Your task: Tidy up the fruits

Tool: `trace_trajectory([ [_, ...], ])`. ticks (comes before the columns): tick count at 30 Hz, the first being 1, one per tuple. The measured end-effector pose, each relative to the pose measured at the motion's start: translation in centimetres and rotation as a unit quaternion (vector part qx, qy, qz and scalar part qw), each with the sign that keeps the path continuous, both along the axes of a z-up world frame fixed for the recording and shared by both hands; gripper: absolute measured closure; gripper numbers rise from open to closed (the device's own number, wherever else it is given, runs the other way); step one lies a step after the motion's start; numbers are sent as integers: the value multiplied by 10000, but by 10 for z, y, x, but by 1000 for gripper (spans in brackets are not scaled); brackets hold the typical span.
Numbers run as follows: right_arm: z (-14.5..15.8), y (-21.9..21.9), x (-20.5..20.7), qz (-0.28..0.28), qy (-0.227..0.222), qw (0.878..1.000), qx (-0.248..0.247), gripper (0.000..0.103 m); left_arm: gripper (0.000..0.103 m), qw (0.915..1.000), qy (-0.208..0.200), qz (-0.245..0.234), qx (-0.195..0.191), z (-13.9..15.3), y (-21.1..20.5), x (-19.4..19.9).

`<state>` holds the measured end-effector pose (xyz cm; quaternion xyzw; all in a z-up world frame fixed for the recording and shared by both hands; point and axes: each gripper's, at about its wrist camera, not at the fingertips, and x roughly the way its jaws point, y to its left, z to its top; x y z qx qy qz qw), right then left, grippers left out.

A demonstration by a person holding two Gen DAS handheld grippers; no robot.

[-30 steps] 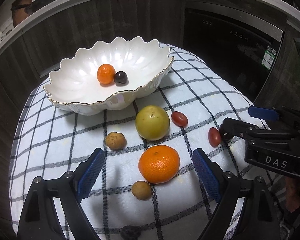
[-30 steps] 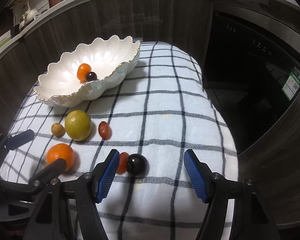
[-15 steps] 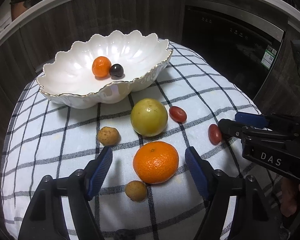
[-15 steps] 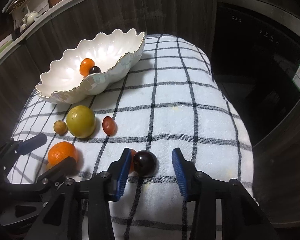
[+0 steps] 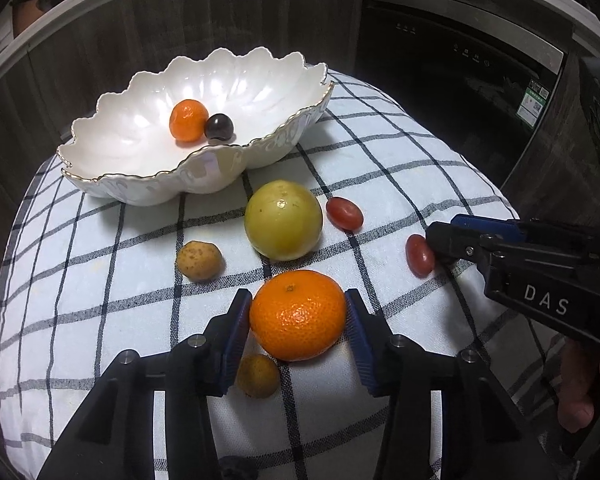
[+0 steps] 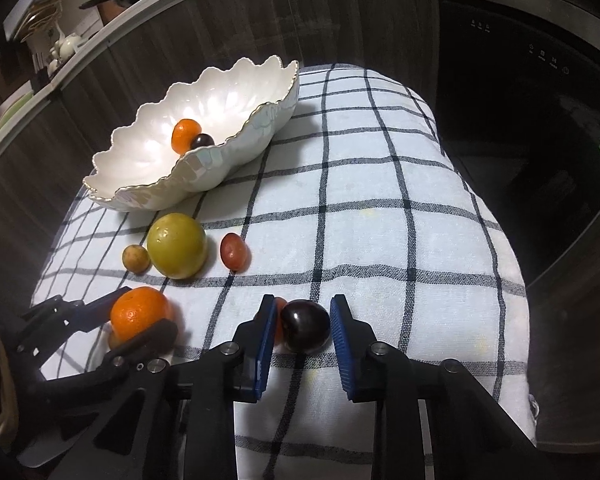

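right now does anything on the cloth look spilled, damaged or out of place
Nothing spilled or damaged. The bowl sits upright on the checked cloth. Six fruits lie loose outside it; the left gripper is closing around the orange, the right gripper around a dark plum.

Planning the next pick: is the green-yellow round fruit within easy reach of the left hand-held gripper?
Probably not yet: the left hand-held gripper is closing around the large orange mandarin, which sits directly before the green-yellow round fruit.
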<state>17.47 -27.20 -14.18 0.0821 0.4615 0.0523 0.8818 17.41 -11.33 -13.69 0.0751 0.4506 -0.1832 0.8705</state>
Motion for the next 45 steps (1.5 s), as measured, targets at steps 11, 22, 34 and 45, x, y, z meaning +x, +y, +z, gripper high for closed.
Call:
trace_trajectory([
  [11,8,-2,0,-30,-107,9999,-41,76,58,10000,-86,29,-30,8,1,0],
  [22,27,1,0,12,-320,9994,-97,76,58,9995,-261,128,-93,25,7,0],
  [34,51,12,3,151,-556,9981,-194,77,58,9982,-446,304,-245,45,22,1],
  [45,75,31,18,354,-807,9959,-225,85,58,9958,-594,589,-378,64,42,16],
])
